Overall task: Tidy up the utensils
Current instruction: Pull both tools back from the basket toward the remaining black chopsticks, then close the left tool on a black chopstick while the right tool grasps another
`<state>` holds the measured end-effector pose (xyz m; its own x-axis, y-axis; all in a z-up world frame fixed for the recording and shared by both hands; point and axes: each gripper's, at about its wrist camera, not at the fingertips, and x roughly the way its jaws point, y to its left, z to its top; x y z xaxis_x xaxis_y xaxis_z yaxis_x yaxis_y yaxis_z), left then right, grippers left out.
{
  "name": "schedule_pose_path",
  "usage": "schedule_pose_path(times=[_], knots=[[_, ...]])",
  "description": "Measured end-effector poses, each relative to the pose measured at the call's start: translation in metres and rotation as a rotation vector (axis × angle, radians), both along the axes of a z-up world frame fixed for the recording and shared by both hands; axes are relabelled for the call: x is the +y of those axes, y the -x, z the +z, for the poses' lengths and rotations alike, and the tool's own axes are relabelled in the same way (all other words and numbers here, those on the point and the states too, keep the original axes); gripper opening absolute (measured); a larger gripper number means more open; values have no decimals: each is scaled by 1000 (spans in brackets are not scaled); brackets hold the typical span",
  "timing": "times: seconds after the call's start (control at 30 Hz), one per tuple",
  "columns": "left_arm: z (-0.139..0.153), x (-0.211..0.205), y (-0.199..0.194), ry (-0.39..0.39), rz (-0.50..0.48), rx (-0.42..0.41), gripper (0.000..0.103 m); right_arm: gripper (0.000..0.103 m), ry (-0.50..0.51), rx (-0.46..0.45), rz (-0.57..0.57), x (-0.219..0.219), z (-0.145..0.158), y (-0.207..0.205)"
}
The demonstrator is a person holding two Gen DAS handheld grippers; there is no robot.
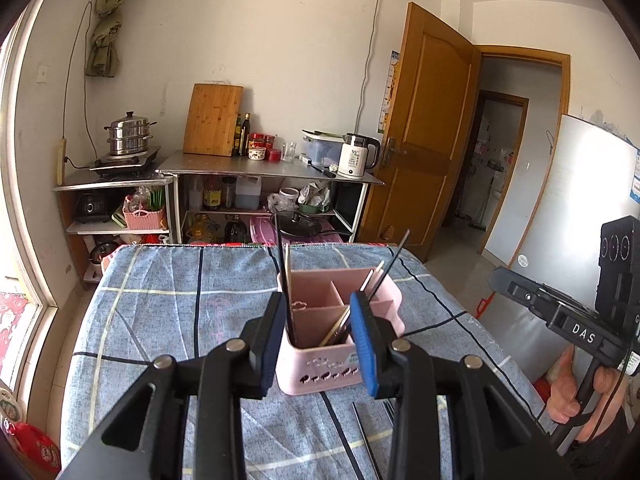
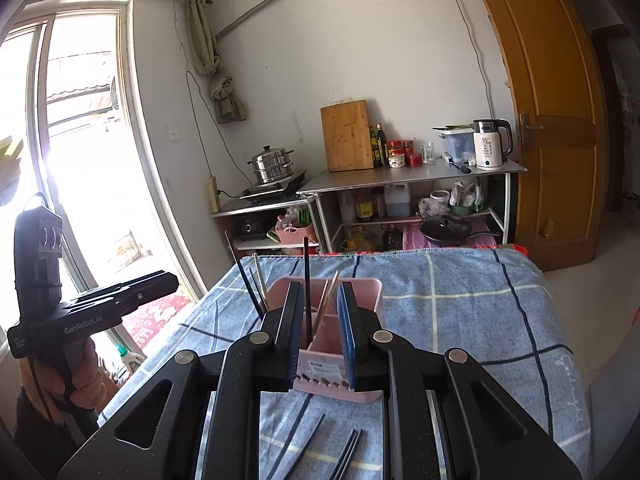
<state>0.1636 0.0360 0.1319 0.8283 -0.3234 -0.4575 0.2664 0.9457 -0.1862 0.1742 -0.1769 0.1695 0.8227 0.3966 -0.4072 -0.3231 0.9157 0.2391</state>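
A pink compartmented utensil holder [image 1: 320,376] stands on the blue checked tablecloth [image 1: 168,304]. Dark and pale chopsticks [image 1: 386,272] stand tilted in it. My left gripper [image 1: 317,346] is open just in front of the holder, its blue pads to either side of the near end without pressing on it. In the right wrist view the holder [image 2: 336,378] sits behind my right gripper [image 2: 321,336], which is open too; a dark chopstick [image 2: 307,276] stands in the gap, untouched. Loose dark chopsticks [image 2: 346,454] lie on the cloth under the grippers.
Metal shelving [image 1: 264,168] along the far wall carries a kettle [image 1: 356,156], a cutting board [image 1: 214,120] and a steamer pot [image 1: 128,134]. A wooden door [image 1: 424,128] stands open at right. A window [image 2: 80,140] is on the left. A hand [image 1: 568,392] holds the right gripper.
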Motion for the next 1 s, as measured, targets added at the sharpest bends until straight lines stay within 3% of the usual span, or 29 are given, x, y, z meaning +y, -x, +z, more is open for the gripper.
schedule_pose_path(times=[0.47,0.73,1.0], knots=[[-80,-18,42,15,-41,142,35,18,-15,171,-19,-23,-79,52],[-107,-34,37,-1,-65,216,35,18,-2,263,-7,-20,-110,42],[-145,-60,15,-27,-104,336,35,18,39,419,7,-9,-163,22]])
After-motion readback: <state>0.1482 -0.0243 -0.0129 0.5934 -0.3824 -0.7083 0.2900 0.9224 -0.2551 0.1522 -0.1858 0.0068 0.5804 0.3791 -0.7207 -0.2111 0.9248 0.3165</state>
